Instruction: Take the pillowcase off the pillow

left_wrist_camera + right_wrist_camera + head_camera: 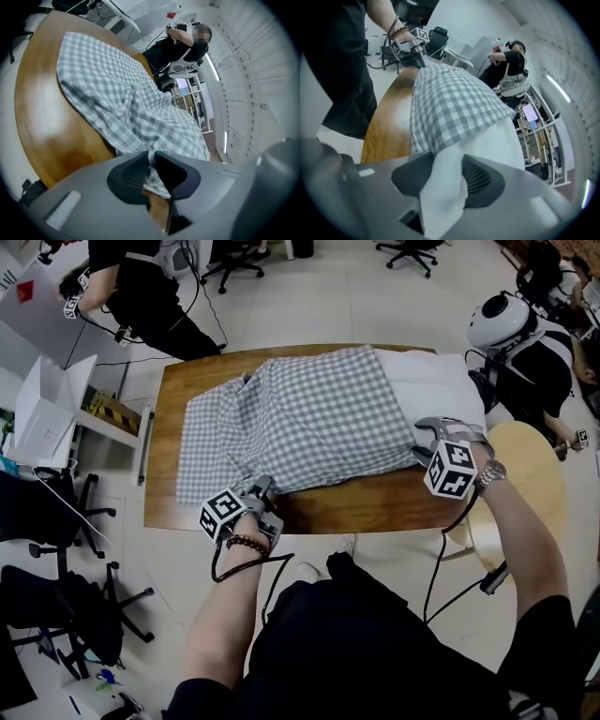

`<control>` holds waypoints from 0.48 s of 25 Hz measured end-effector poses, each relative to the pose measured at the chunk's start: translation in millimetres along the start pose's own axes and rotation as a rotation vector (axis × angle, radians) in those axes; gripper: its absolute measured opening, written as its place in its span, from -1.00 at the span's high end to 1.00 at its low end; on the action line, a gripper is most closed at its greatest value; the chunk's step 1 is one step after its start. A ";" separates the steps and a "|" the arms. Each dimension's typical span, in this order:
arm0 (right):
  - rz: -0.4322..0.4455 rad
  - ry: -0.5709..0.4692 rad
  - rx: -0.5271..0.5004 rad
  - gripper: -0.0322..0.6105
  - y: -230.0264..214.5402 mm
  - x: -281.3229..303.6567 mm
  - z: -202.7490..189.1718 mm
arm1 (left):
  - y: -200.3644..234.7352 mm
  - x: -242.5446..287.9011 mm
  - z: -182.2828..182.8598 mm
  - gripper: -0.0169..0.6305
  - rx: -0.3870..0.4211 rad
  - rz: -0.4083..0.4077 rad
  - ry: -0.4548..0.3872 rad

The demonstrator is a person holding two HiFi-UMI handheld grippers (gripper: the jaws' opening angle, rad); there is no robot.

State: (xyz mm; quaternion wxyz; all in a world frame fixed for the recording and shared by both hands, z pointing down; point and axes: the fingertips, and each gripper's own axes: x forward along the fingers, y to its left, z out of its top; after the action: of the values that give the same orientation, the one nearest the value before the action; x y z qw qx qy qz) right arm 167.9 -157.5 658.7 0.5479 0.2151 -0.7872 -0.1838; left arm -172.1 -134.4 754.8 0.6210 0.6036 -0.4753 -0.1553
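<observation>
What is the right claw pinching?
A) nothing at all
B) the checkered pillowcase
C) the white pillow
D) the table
C: the right gripper view shows the right claw closed on a white fold of the pillow, just past the edge of the pillowcase.

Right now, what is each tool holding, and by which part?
Both grip fabric: the left tool pinches the checked pillowcase at its near edge; the right tool clamps the white pillow by its bare, uncovered end.
</observation>
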 end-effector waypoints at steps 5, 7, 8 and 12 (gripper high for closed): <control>-0.039 -0.017 0.004 0.65 -6.0 -11.9 4.0 | -31.3 -12.9 6.2 0.87 0.174 -0.011 0.023; -0.055 -0.022 0.008 0.72 -7.5 -16.8 4.8 | -40.4 -19.1 8.6 0.88 0.207 -0.025 0.022; -0.061 -0.023 0.009 0.74 -7.6 -18.3 3.8 | -43.2 -20.9 9.2 0.89 0.211 -0.033 0.016; -0.066 -0.021 0.023 0.82 -5.8 -20.1 -2.1 | -50.3 -25.4 13.0 0.91 0.241 -0.036 -0.014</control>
State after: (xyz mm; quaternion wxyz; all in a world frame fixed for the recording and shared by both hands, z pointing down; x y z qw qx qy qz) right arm 176.9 -151.6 640.6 0.5309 0.2454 -0.7874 -0.1948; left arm -175.7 -134.0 697.1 0.5379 0.6810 -0.4839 -0.1123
